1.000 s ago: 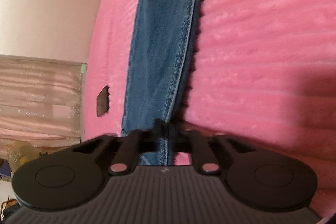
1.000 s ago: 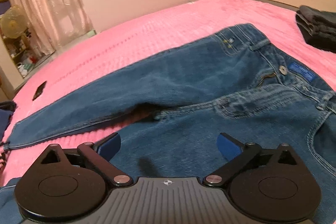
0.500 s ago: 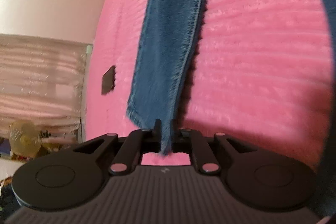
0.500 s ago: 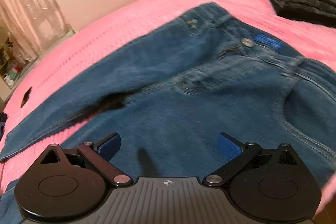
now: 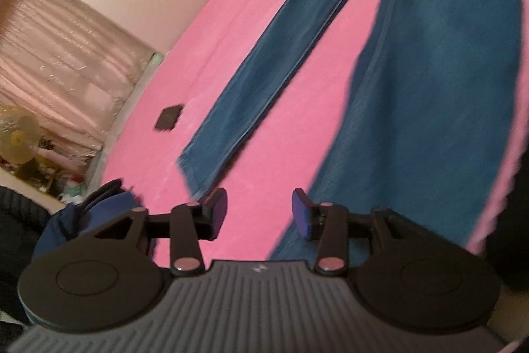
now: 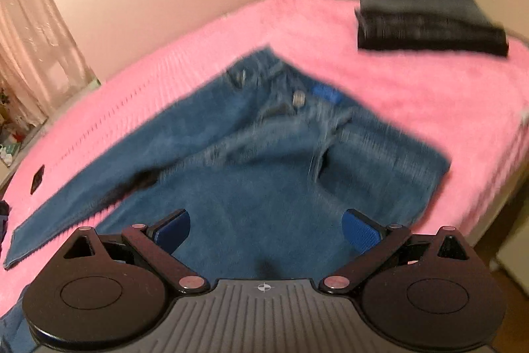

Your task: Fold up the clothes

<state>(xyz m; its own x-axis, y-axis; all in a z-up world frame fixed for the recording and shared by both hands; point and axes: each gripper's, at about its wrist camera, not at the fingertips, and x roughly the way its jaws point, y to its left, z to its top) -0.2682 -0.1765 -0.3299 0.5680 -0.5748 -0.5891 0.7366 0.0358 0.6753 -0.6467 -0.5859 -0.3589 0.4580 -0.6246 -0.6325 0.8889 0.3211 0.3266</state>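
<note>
In the left wrist view, a small dark flat object lay on the pink bed at centre left. The jeans filled the right half, one leg running from the upper middle down to a hem just above and left of the left tongs. Those tongs were opening, with only pink cover showing in the gap and nothing gripped; the broader leg passed behind their right finger.

In the right wrist view, the jeans lay spread across the bed, one leg reaching to the lower left and the waistband at frame centre. The right tongs stood wide apart over the denim, holding nothing. A folded dark stack sat at the upper right, well apart from the jeans.
</note>
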